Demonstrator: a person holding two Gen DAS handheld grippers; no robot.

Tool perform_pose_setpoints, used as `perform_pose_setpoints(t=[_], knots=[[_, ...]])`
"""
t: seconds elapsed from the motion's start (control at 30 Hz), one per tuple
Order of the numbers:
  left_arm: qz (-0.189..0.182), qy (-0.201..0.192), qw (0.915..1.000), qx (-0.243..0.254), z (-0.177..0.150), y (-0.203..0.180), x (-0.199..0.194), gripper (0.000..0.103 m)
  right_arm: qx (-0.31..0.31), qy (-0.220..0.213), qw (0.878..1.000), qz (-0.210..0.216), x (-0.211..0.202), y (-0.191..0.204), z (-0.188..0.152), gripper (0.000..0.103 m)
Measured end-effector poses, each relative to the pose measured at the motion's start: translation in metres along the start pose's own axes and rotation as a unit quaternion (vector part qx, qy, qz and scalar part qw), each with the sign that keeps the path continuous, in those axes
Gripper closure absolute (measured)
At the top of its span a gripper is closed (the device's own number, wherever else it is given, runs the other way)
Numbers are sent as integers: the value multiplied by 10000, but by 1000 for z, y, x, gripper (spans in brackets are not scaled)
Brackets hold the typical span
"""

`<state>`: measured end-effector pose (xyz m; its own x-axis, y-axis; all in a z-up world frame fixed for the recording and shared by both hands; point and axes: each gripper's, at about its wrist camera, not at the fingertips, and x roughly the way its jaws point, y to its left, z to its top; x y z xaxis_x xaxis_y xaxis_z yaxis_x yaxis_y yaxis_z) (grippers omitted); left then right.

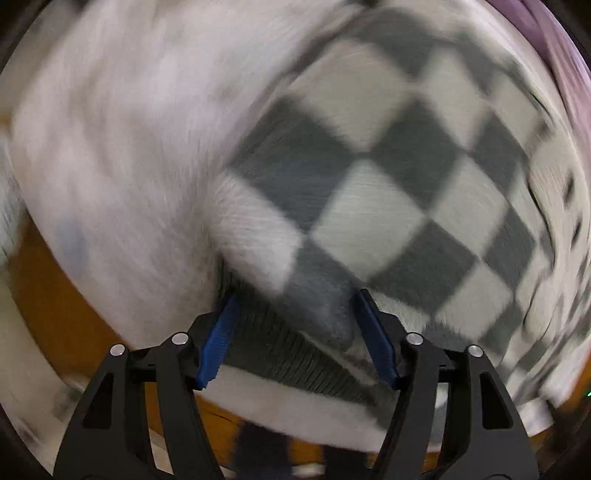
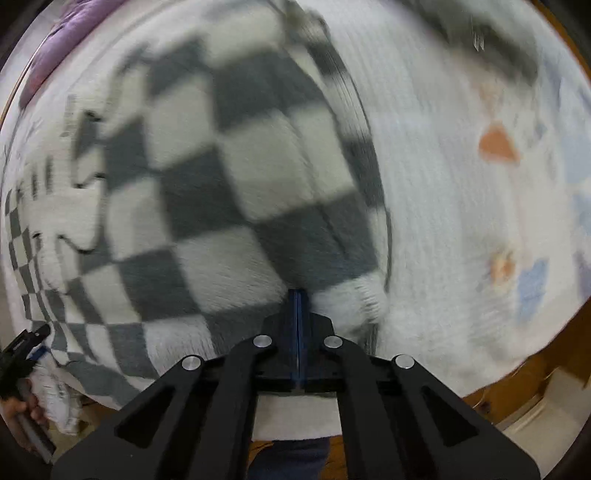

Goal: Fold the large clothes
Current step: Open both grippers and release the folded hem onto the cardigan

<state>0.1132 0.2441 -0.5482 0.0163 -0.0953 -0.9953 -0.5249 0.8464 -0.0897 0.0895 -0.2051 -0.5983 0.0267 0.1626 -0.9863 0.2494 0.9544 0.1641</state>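
A fleecy garment in grey and white checks (image 1: 388, 166) lies spread on a white bed cover (image 1: 110, 147); both views are blurred. My left gripper (image 1: 297, 299) points down at the garment's near corner and stands open, its blue pads (image 1: 218, 339) either side of the grey ribbed hem (image 1: 288, 350). In the right wrist view the same garment (image 2: 221, 192) fills the left half. My right gripper (image 2: 297, 295) is shut, pads together, tips at the garment's near edge; I cannot tell whether any fabric is pinched. The left gripper (image 2: 26, 343) shows at that view's far left, held by a hand (image 2: 18, 410).
The white cover (image 2: 443, 221) carries orange and blue patches (image 2: 498, 144) on its right side. A purple cloth (image 2: 66, 33) lies at the far corner. Orange-brown wood (image 1: 55, 314) shows beyond the cover's near edge. Dark trouser legs (image 2: 288, 458) stand below the right gripper.
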Motion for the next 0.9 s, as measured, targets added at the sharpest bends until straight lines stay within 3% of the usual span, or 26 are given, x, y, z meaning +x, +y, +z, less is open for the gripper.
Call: perform_pose_setpoints(t=[0.1,0.23,0.33,0.43,0.53,0.63,0.77,0.9], knots=[[-37,-20,10000,80,1,-3,-7,36,-193,3,9996,-201,-12,17,1,103],[-221,-494,9979,359,-10,-12,-42,38,-739,-204,9959,486,-39,60,-8,101],[-298,-551,9972,407,-11,-19,-52,37,-995,32,9926,690,-20,83,-13,101],[-275,-591,9971,401,-3,-25,-59,37,-928,449,9939,397,24,75,-18,103],[-391,-565,9970,351,10,-30,-67,37,-674,616,9941,585,21,73,-9,103],[-506,-724,9954,384,22,-35,-79,37,-678,214,9930,945,-15,80,16,101],[-816,-1080,9896,492,44,-58,-102,34,-593,-613,9922,911,-50,75,74,101],[-919,-1250,9856,680,77,-90,-98,34,-331,-1017,9912,781,-52,63,122,101]])
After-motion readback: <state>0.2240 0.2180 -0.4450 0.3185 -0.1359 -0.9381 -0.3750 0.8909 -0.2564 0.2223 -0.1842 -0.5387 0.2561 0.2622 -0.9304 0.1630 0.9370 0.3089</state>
